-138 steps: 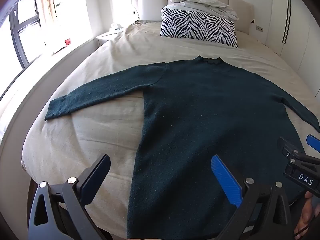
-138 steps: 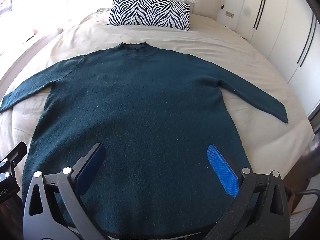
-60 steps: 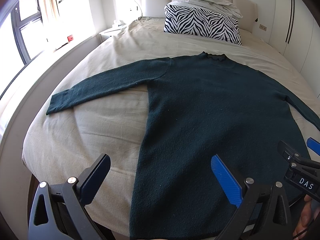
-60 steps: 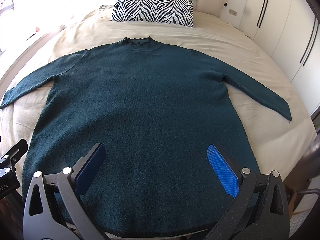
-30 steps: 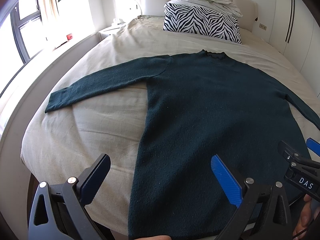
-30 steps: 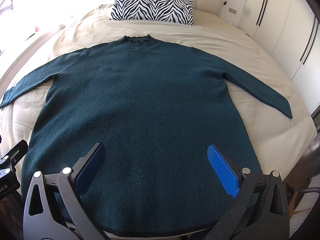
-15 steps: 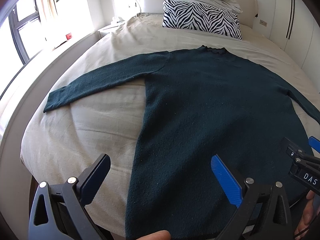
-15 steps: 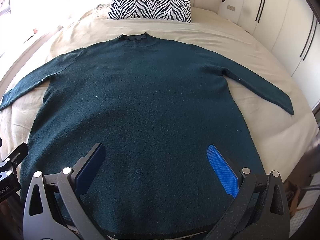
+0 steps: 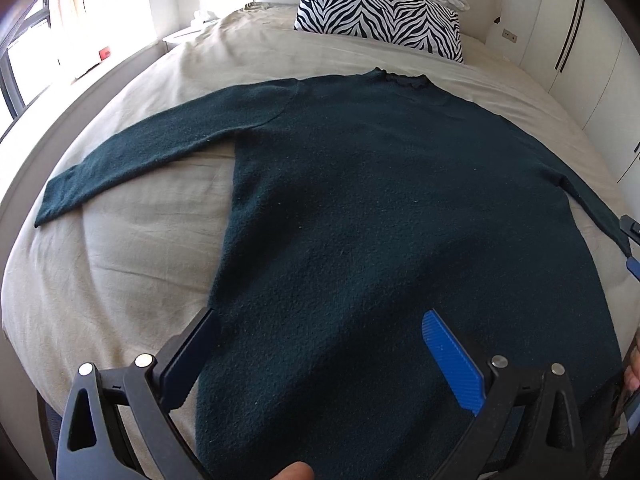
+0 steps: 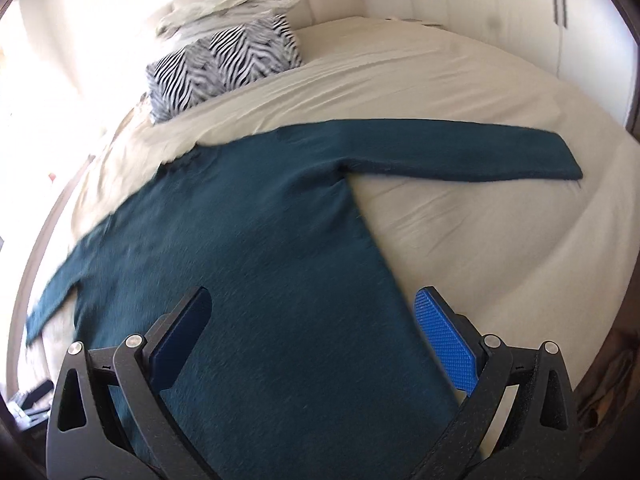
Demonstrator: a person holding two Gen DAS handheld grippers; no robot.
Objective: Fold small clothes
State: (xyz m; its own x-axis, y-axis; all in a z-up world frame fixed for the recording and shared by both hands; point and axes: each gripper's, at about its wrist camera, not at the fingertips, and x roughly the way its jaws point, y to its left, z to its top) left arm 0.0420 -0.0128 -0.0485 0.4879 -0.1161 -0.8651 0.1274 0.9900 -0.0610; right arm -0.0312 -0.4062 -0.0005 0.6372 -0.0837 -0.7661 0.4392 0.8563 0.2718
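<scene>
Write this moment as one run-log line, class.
garment: dark teal knit sweater flat, unfolded on beige bed | left gripper: open, empty | right gripper: open, empty | fold: not begun

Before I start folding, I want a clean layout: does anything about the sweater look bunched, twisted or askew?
Nothing stands out. The dark teal sweater lies flat and face-up on the beige bedsheet, both sleeves spread outward, collar toward the zebra-print pillow. Both the left gripper and right gripper are open above its hem corners.
</scene>
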